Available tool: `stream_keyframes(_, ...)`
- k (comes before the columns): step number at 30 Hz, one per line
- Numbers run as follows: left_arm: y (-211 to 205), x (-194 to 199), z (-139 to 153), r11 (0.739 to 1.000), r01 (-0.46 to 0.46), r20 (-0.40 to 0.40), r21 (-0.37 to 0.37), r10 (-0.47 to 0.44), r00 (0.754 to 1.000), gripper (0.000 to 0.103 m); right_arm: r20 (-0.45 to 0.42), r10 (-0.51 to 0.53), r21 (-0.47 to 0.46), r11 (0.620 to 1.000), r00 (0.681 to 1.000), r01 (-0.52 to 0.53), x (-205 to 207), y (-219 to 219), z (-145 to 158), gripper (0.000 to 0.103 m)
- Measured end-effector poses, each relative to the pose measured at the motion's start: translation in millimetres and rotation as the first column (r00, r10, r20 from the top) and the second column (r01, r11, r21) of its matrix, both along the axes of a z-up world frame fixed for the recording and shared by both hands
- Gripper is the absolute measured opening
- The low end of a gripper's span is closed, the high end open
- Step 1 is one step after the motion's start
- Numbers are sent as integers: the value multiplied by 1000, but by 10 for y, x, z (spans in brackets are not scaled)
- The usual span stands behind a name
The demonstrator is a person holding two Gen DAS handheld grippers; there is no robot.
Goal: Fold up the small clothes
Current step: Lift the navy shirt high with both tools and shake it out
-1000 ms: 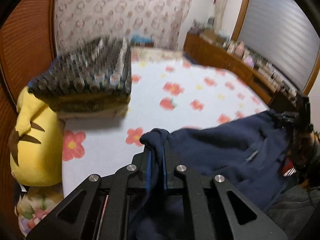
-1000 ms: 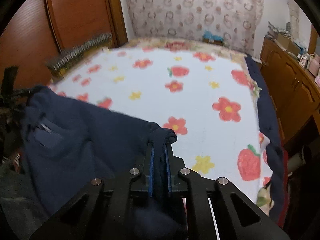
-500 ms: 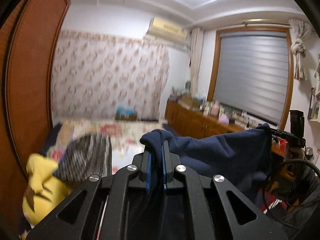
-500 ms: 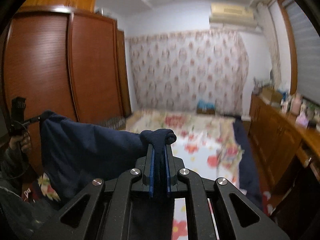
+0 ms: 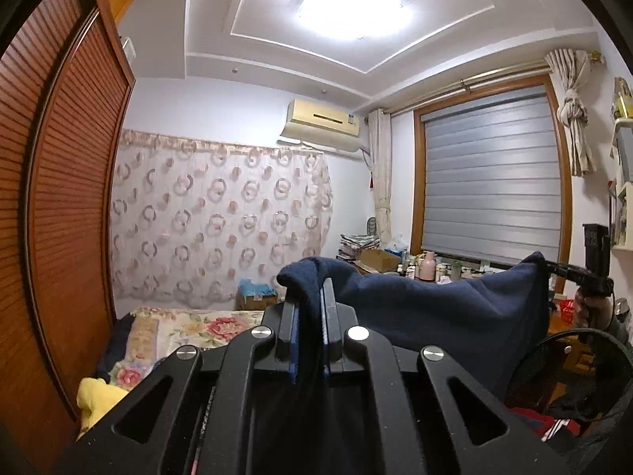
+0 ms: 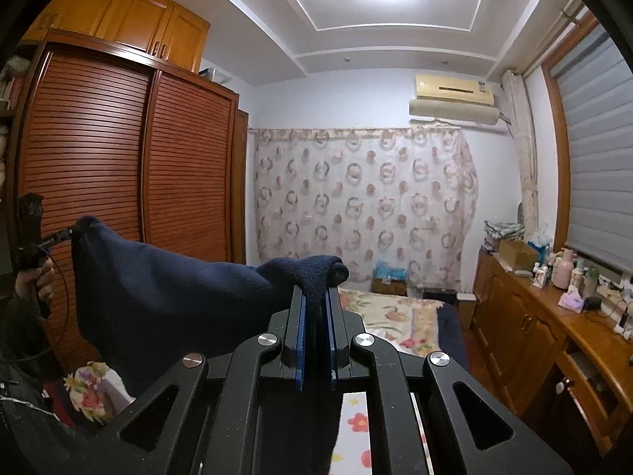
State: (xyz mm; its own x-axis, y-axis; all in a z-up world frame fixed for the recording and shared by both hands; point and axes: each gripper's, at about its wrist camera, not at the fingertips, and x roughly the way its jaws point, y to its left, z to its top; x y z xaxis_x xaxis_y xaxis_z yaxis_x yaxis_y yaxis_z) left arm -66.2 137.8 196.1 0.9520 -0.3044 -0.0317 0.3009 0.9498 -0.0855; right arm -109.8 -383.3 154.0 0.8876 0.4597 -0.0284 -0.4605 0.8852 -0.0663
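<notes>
Above the bed (image 6: 395, 320) now, navy garment (image 5: 435, 308) stretched between both clamped tongs (image 5: 309, 297) (image 6: 316, 297), previously lower.

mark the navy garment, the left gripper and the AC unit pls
navy garment (image 5: 435, 308): left wrist view, the stretched cloth span.
left gripper (image 5: 309, 297): left wrist view, between its fingertips, shut on cloth.
AC unit (image 6: 455, 89): right wrist view, front panel.

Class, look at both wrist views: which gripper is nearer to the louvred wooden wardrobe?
Left. The left gripper has the wardrobe close beside it; the right gripper sits farther off across the navy garment stretched between them.
</notes>
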Motion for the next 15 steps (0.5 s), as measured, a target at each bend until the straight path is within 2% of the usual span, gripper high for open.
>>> stream_keyframes(3,-49,229,-73,1000,-8,-27,9,8,1000,9,-16,-3,-8,1000,1000,3,213,88,-87,8)
stream_keyframes(6,-128,661,-282,1000,-16,-87,25,19,996,9,-37,-25,-41,999,999,23,483,233,-168,8)
stream_keyframes(11,-184,1503,-678,998,-46,-210,40,54,976,9,-152,-66,-85,995,986,54,1381,375,-290,8)
stream_keyframes(12,-190,1744,-827,997,-51,-249,53,62,966,9,-181,-72,-92,994,981,56,1594,413,-356,9)
stream_keyframes(15,-293,2120,-1123,995,-63,-330,81,87,940,9,-269,-92,-95,993,959,69,2195,515,-578,9)
